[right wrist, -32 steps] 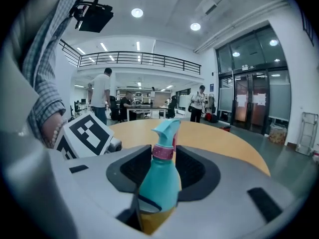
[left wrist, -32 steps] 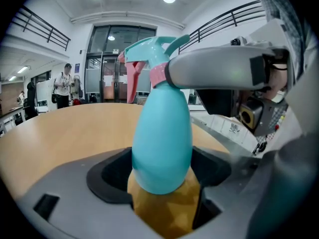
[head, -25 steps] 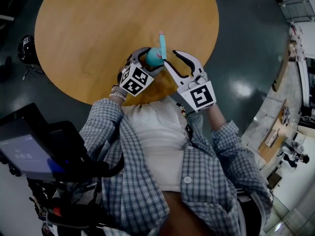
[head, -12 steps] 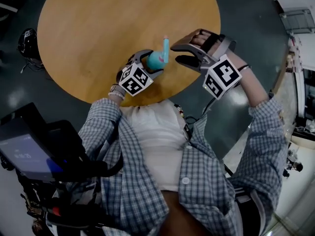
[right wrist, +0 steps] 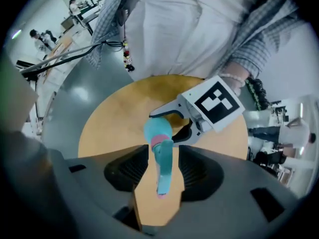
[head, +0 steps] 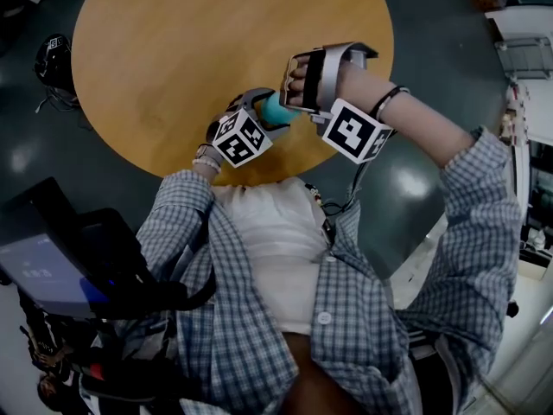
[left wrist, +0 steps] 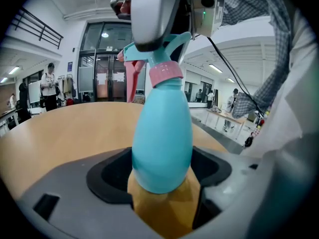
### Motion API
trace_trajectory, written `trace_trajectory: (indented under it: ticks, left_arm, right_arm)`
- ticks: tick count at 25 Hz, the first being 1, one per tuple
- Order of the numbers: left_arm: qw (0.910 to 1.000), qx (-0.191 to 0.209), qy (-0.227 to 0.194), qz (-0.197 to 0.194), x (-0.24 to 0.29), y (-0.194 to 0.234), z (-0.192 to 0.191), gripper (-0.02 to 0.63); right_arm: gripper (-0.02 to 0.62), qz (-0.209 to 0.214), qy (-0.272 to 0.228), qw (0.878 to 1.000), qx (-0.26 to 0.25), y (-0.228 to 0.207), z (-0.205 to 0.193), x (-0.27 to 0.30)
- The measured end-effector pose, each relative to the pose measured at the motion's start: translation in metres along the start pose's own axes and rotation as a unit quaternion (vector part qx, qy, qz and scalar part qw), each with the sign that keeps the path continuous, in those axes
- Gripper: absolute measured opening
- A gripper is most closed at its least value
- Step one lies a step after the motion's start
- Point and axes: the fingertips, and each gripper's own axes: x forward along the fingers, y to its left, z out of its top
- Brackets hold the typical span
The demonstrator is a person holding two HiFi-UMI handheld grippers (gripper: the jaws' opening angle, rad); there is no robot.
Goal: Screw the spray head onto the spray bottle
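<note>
A teal spray bottle (head: pixel 274 107) stands upright over the near edge of the round wooden table (head: pixel 216 41), with my left gripper (head: pixel 275 112) shut on its body (left wrist: pixel 162 138). A pink collar (left wrist: pixel 166 73) and the teal spray head (left wrist: pixel 149 51) sit on its neck. My right gripper (head: pixel 304 80) reaches down over the top and hides the head in the head view. In the right gripper view the spray head (right wrist: pixel 164 171) lies between the jaws of my right gripper (right wrist: pixel 163 176). A narrow gap shows on each side, so the pads are not pressing.
The bottle is held close to the table's near edge, just in front of the person's body. A dark round object (head: pixel 54 63) lies on the floor at the left. A device with a screen (head: pixel 43 266) stands at lower left. People stand far off (left wrist: pixel 50 83).
My right gripper has swung from beside the bottle, out to the right, then up and over the bottle's top, now covering the spray head. The left gripper and bottle have stayed put.
</note>
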Motion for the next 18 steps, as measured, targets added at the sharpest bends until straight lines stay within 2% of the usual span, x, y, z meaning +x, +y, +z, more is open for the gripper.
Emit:
trace_trajectory:
  ticks: [5, 6, 8, 12, 13, 15, 18]
  left_arm:
    - [1.0000, 0.000, 0.001, -0.001, 0.002, -0.001, 0.001, 0.364]
    - [1.0000, 0.000, 0.001, -0.001, 0.002, -0.001, 0.001, 0.364]
    - [1.0000, 0.001, 0.002, 0.000, 0.002, -0.002, 0.002, 0.364]
    - [1.0000, 0.008, 0.005, 0.001, 0.002, -0.005, 0.004, 0.364]
    - [1.0000, 0.008, 0.005, 0.001, 0.003, -0.005, 0.005, 0.364]
    - [1.0000, 0.007, 0.005, 0.002, 0.004, -0.006, 0.007, 0.364]
    - [1.0000, 0.007, 0.006, 0.003, 0.004, -0.008, 0.009, 0.364]
  right_arm:
    - [0.163, 0.017, -0.014, 0.999, -0.029, 0.005, 0.012, 0.013]
    - [0.142, 0.022, -0.016, 0.999, -0.026, 0.006, 0.013, 0.013]
    - [0.126, 0.035, -0.019, 0.999, 0.005, 0.008, 0.014, 0.013]
    - [0.126, 0.059, -0.039, 0.990, 0.122, 0.009, 0.016, 0.011]
    - [0.126, 0.065, -0.046, 0.983, 0.163, 0.010, 0.016, 0.011]
    - [0.126, 0.075, -0.064, 0.963, 0.253, 0.011, 0.016, 0.009]
    - [0.126, 0.081, -0.083, 0.914, 0.388, 0.011, 0.015, 0.005]
